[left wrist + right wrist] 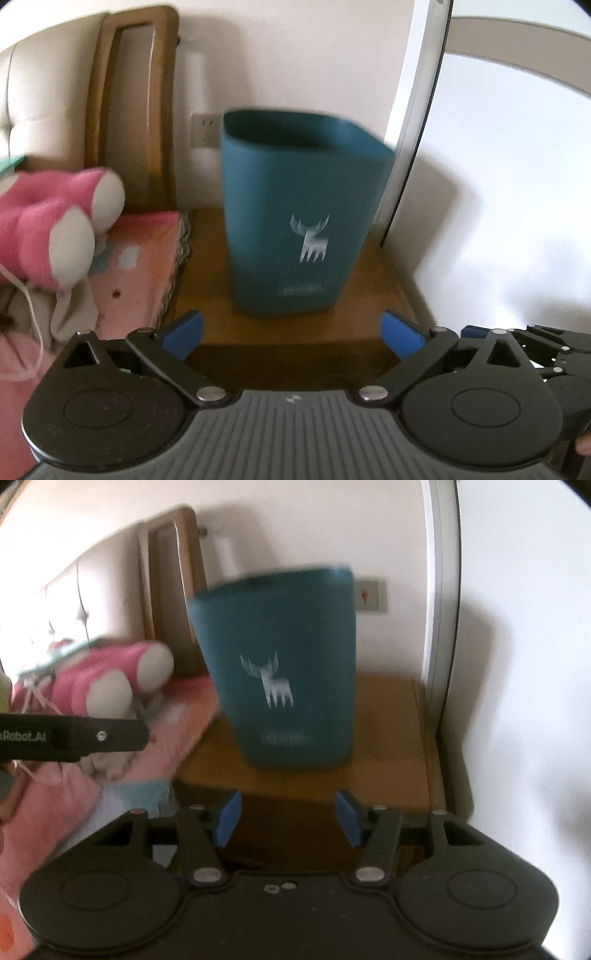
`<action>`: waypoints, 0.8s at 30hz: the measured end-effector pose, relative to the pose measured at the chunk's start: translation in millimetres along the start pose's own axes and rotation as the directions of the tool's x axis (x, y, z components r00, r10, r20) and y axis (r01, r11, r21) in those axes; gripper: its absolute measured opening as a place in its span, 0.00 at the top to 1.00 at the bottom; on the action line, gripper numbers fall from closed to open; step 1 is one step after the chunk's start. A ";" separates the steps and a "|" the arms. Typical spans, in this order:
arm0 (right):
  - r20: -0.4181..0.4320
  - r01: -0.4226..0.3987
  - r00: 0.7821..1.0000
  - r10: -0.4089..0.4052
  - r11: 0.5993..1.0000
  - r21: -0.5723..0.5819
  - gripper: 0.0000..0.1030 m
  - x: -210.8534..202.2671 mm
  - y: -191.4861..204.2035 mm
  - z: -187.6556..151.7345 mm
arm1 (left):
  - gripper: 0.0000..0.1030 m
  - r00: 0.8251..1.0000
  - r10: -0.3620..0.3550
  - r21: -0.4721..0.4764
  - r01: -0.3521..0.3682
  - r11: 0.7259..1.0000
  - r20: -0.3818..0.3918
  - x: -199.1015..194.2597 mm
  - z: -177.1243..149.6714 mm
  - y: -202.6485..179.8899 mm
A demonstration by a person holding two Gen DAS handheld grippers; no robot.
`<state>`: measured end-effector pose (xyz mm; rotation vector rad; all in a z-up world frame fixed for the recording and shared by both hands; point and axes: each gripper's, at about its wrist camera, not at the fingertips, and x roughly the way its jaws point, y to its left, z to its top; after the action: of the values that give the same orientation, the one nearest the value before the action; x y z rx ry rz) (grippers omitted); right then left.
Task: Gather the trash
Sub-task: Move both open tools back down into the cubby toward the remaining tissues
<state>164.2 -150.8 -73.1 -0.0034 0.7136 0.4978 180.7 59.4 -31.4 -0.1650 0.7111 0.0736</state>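
One white wall [295,55] fills the background of both wrist views, and one white door or panel [517,184] with a pale frame edge stands at the right. One padded cream headboard [40,96] and one brown wooden frame piece [129,110] rise at the left, beside one bed covered in pink bedding [144,266]. One brown wooden bedside table [376,280] stands between the bed and the white panel. On its top stands one teal trash bin [299,218], upright, open-topped, printed with one white deer figure and a block of blurred lettering below it; what lies inside the bin cannot be told, and no loose trash can be made out. One pink plush toy [48,221] with two white rounded ends lies on the bed, well apart from the bin, and one thin white cord [26,295] trails beneath it. Two wall plates are visible: one white socket [205,131] left of the bin, and one grey switch plate [369,596] right of it. Two grippers are present. The left gripper [291,334] has its two blue pads spread wide, released, with nothing between them, short of the bin. The right gripper [288,821] has its two blue pads parted more narrowly, likewise released and empty, and also faces the bin from near the table's front edge. Both views are motion-blurred.
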 end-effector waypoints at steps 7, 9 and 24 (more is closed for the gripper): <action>-0.142 0.024 0.990 -0.019 0.999 0.038 0.45 58.4 -16.1 -88.2 | 0.00 0.984 0.060 -0.055 -0.070 0.996 -0.170 59.2 -94.7 25.0; -0.181 0.036 0.983 -0.029 0.999 0.036 0.45 77.7 -17.2 -114.0 | 0.00 0.974 0.080 -0.051 -0.093 0.994 -0.212 79.5 -127.1 30.9; -0.410 -0.010 0.911 -0.039 0.993 -0.116 0.45 241.1 -20.1 -303.9 | 0.00 0.895 0.156 0.028 -0.159 0.987 -0.419 237.1 -333.5 50.0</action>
<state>138.2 -114.9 -459.0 -0.2297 1.0978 0.5296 139.2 52.8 -441.5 -0.1296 1.1567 0.2003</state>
